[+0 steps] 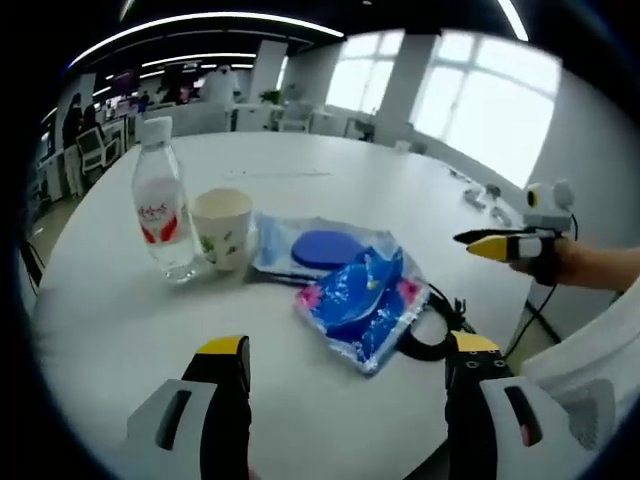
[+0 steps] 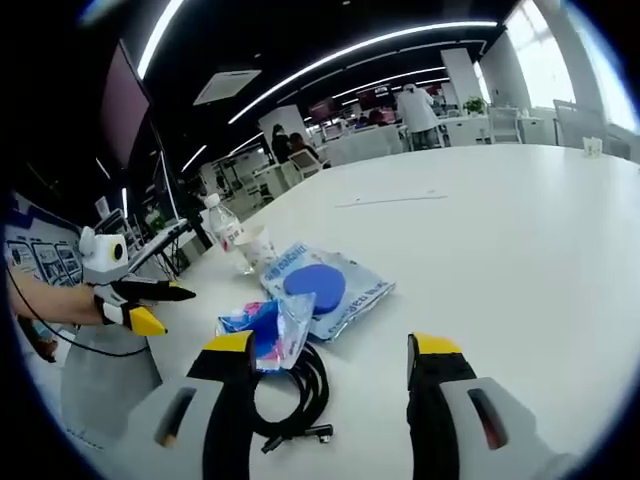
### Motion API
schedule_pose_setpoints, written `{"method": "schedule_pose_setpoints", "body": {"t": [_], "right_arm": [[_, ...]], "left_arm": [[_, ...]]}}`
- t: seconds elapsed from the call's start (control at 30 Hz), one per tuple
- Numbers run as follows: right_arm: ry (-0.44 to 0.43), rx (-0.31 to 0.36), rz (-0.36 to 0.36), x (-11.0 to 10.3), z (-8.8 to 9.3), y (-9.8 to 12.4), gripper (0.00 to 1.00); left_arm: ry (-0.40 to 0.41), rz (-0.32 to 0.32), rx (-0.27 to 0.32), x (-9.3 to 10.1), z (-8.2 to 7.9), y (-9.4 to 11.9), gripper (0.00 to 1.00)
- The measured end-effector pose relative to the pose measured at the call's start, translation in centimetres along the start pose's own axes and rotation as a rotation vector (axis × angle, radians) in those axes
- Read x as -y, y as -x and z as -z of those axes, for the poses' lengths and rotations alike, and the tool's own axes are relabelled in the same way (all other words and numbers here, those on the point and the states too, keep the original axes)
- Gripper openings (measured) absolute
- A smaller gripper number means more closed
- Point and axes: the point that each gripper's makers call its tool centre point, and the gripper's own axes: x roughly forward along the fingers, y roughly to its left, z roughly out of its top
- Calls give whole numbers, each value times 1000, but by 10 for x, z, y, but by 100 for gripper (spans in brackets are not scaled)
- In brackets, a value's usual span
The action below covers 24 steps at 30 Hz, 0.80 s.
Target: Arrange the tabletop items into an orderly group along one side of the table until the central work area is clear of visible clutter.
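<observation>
Holding: nothing; left gripper [image 1: 347,352] and right gripper [image 2: 333,350] both spread wide
Bench [image 1: 330,180]: water bottle [image 1: 161,200] touching paper cup [image 1: 222,227]

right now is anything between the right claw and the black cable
Nothing visible. The black cable lies coiled on the table just ahead of the open right claw, beside the blue packet.

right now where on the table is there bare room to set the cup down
The wide white table beyond the bottle, cup and plastic bags is mostly bare, apart from a few small bits far off. A bare strip also lies between the left gripper and the bottle. It is crowded where bags overlap and the black cable coils by the near edge.
</observation>
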Motion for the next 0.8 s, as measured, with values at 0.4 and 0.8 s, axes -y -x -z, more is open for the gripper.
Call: {"method": "schedule_pose_setpoints", "body": {"t": [0.4, 0.8], "right_arm": [[59, -61, -112, -38, 4, -35, 56], [75, -121, -165, -46, 19, -57, 52]], "left_arm": [[23, -8, -94, 6, 22, -22, 74], [92, -51, -81, -6, 25, -27, 63]]}}
